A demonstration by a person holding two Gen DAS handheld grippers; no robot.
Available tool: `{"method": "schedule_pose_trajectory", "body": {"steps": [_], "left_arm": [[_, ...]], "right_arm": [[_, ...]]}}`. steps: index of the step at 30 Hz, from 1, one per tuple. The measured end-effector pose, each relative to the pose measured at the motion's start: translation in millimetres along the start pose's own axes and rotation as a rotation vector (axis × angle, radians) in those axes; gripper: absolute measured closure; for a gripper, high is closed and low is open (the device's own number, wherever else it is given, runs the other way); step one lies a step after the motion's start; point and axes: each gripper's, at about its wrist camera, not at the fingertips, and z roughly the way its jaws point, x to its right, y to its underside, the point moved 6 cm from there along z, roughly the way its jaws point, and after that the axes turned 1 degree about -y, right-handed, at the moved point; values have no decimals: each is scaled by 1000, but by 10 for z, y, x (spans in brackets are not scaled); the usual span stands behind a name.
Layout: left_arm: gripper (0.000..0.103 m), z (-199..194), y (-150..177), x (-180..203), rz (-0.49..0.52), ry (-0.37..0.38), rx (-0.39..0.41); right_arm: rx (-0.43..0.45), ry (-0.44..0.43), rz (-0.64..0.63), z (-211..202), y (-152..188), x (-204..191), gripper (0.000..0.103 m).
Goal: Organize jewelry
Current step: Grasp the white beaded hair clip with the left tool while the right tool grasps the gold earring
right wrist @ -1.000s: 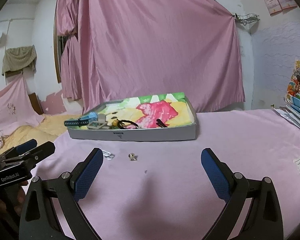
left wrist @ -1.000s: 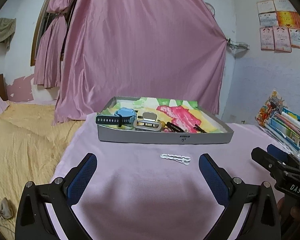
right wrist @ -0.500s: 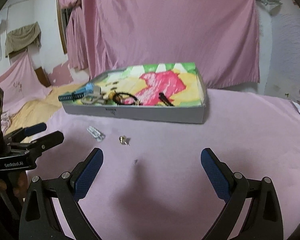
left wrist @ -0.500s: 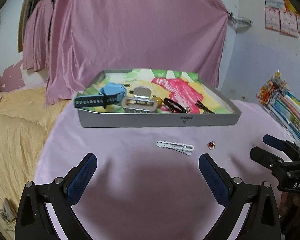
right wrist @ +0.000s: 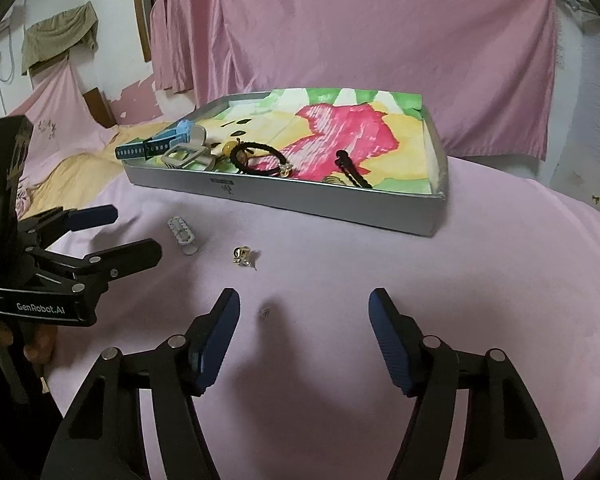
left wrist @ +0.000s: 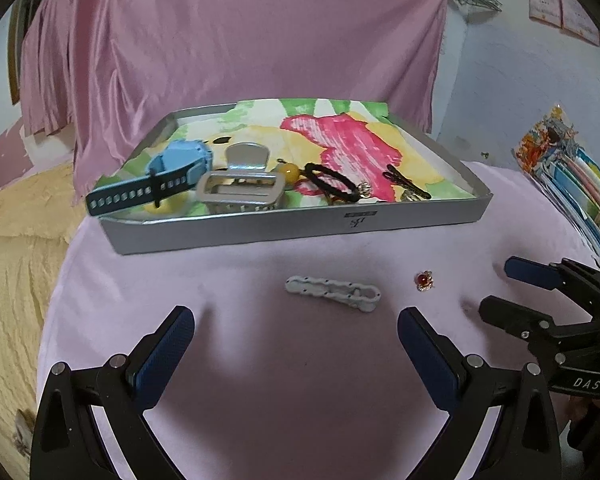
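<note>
A white hair clip (left wrist: 333, 293) lies on the pink cloth in front of the grey tray (left wrist: 300, 228); it also shows in the right wrist view (right wrist: 183, 233). A small red-stone ring (left wrist: 423, 281) lies right of the clip, and shows in the right wrist view (right wrist: 244, 257). The tray (right wrist: 320, 206) holds a blue watch (left wrist: 156, 184), a silver claw clip (left wrist: 242, 192), a black hair tie (left wrist: 332, 187) and a black pin (left wrist: 406, 183). My left gripper (left wrist: 296, 346) is open and empty, just short of the clip. My right gripper (right wrist: 304, 332) is open and empty, short of the ring.
A stack of colourful books (left wrist: 572, 188) stands at the right edge of the table. A yellow bedspread (left wrist: 16, 248) lies to the left. Pink curtains (left wrist: 260, 32) hang behind the tray. A small dark speck (right wrist: 265, 313) sits on the cloth between my right fingers.
Both grippers have moved forward and lower toward the cloth. The clip and ring now sit closer in view. The right gripper's fingers have narrowed somewhat.
</note>
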Motion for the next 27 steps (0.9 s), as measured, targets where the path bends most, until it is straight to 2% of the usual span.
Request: {"method": "schedule_pose_trajectory", "body": {"steps": [3, 5, 7, 10, 21, 23, 27], "left_arm": [[9, 42, -23, 50, 21, 7, -13], [14, 95, -37, 79, 30, 7, -29], [19, 144, -36, 96, 33, 8, -50], [22, 211, -24, 137, 29, 17, -86], [37, 273, -94, 172, 32, -15, -92], [40, 269, -98, 161, 28, -19, -90], [56, 246, -100, 118, 23, -26, -89]], "right_arm": [[-10, -6, 2, 31, -2, 6, 49], [-13, -9, 1, 38, -1, 8, 56], [-17, -15, 2, 44, 0, 16, 57], [-24, -16, -3, 70, -2, 5, 57], [-35, -20, 6, 102, 0, 22, 57], [-33, -23, 10, 112, -14, 16, 63], [-42, -45, 4, 146, -27, -49, 63]]}}
